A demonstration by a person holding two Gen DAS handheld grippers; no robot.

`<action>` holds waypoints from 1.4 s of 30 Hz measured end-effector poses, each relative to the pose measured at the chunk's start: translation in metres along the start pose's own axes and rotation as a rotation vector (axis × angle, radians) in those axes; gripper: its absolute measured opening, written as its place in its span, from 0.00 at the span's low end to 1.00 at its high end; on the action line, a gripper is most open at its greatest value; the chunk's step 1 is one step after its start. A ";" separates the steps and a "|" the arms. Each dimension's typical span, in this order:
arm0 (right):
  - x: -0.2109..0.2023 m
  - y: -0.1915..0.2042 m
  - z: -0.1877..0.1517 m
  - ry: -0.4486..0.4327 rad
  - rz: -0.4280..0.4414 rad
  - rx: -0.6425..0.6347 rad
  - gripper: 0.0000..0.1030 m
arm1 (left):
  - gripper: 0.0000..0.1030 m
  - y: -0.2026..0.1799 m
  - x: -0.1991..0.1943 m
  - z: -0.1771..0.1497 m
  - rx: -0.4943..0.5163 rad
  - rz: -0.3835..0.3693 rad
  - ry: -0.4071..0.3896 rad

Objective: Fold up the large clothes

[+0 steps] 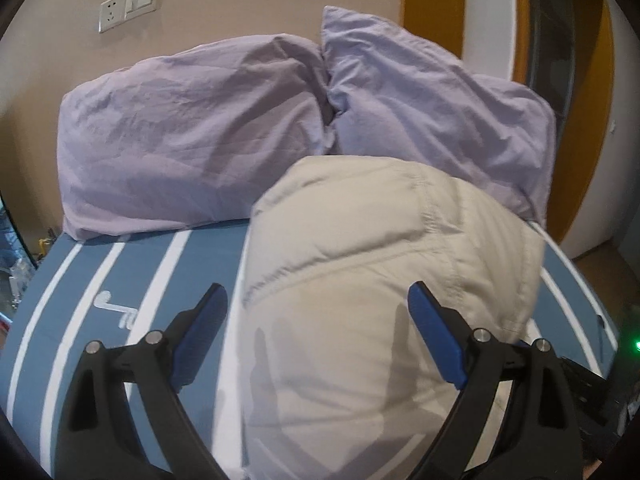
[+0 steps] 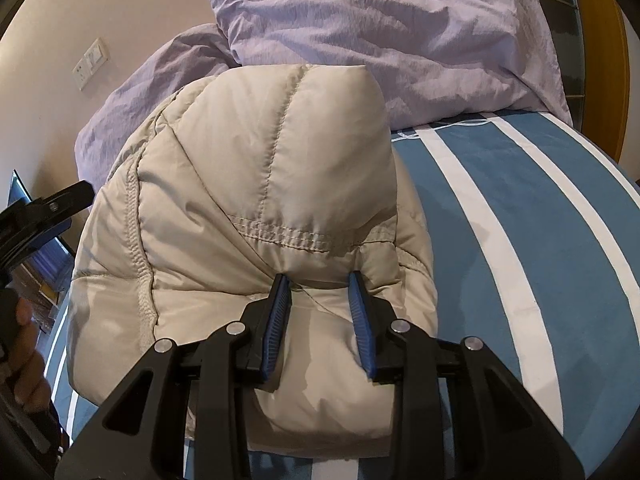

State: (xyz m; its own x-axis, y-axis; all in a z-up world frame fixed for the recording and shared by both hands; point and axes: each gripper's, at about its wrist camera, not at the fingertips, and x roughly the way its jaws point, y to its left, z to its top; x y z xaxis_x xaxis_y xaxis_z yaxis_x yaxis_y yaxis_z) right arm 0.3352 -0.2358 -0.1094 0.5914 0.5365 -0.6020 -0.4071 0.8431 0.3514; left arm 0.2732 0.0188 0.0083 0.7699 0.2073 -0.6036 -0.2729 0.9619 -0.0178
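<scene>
A beige quilted down jacket (image 1: 372,280) lies folded into a puffy bundle on the blue bed sheet with white stripes (image 1: 120,280). My left gripper (image 1: 316,300) is open wide above the bundle's near left part, holding nothing. In the right wrist view the jacket (image 2: 260,184) fills the centre. My right gripper (image 2: 318,280) is partly open, its blue pads (image 2: 276,320) resting on the jacket's near fold without pinching it. The left gripper's black frame (image 2: 44,208) and the hand holding it show at the left edge.
Two lilac pillows (image 1: 192,128) (image 1: 432,108) lean against the beige wall behind the jacket. A wall socket and switch (image 1: 128,4) sit above them. An orange and white door frame (image 1: 492,20) stands at the right. Striped sheet (image 2: 520,240) extends right of the jacket.
</scene>
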 end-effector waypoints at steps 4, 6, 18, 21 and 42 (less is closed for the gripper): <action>0.001 -0.001 0.000 0.000 0.003 0.000 0.31 | 0.90 0.002 0.012 0.001 0.004 0.039 0.006; 0.001 0.000 0.000 -0.001 0.002 -0.001 0.31 | 0.91 0.000 0.016 -0.001 0.013 0.056 -0.004; 0.001 0.000 -0.001 -0.008 0.001 -0.003 0.31 | 0.93 -0.009 0.045 -0.013 0.038 0.104 -0.003; 0.001 0.002 0.000 -0.012 -0.013 -0.013 0.31 | 0.93 -0.011 0.050 -0.016 0.048 0.116 -0.005; -0.021 0.041 0.076 -0.178 -0.053 -0.100 0.45 | 0.93 -0.017 0.067 -0.030 0.045 0.103 -0.032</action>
State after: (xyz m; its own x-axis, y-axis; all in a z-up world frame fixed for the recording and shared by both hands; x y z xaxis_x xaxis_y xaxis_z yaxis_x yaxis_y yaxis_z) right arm 0.3592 -0.2100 -0.0277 0.7236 0.4973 -0.4787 -0.4340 0.8671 0.2446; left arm 0.3123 0.0106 -0.0556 0.7574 0.3100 -0.5747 -0.3254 0.9422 0.0795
